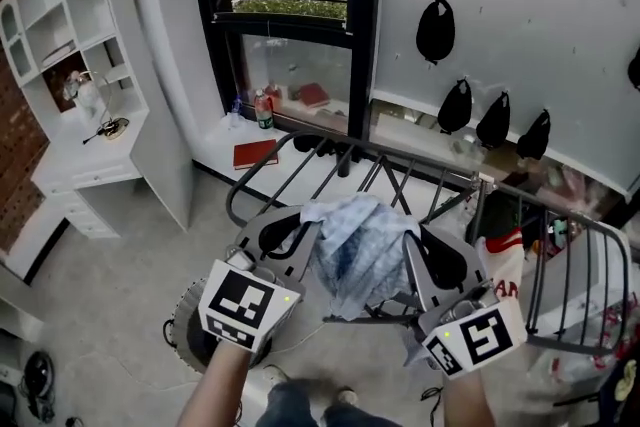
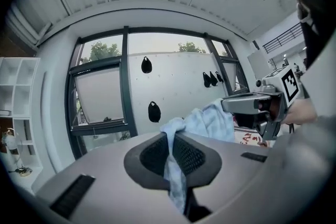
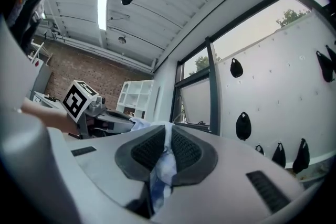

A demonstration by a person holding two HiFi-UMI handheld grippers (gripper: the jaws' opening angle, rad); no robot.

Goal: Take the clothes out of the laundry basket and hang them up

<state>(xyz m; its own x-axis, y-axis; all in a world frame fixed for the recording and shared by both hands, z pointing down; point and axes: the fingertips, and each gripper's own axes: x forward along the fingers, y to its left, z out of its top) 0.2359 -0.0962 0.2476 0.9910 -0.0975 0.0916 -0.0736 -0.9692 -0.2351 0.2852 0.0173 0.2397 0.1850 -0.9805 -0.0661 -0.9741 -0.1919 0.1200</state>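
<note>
Blue garment point(image 1: 358, 250) crosswise between left gripper point(image 1: 308, 227) and right gripper point(image 1: 412, 243)

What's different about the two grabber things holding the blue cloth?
The left gripper pinches the cloth at its left edge; the right gripper pinches its right edge. The left gripper's marker cube shows a different black pattern from the right gripper's marker cube. Both are shut on the same light blue cloth, holding it bunched over the drying rack.
</note>
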